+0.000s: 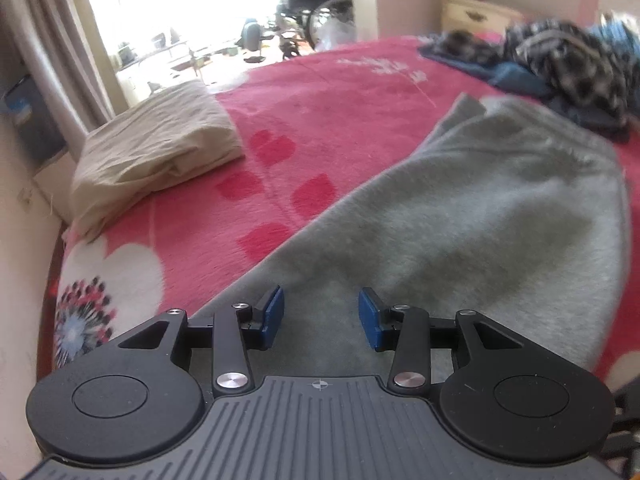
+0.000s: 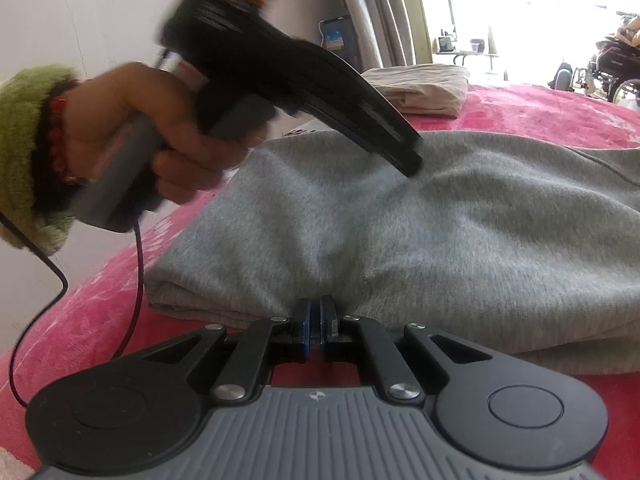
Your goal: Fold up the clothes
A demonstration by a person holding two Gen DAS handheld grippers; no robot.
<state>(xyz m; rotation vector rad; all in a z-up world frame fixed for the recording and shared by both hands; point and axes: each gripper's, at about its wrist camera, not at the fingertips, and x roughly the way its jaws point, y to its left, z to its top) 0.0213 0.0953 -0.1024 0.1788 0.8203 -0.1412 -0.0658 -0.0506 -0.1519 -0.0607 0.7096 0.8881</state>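
Note:
A grey sweatshirt (image 1: 480,216) lies partly folded on the pink bed blanket (image 1: 320,120). My left gripper (image 1: 321,316) is open, its blue pads just above the grey fabric, holding nothing. In the right wrist view the left gripper (image 2: 412,160) shows from the side, hand-held, its tip down on top of the grey sweatshirt (image 2: 440,232). My right gripper (image 2: 316,320) is shut on the sweatshirt's near folded edge, with fabric bunched at the pads.
A folded beige garment (image 1: 160,152) lies at the bed's far left, also in the right wrist view (image 2: 424,88). A pile of dark patterned and blue clothes (image 1: 560,68) sits at the far right. A wall and curtain run along the left. A cable (image 2: 136,280) hangs from the left gripper.

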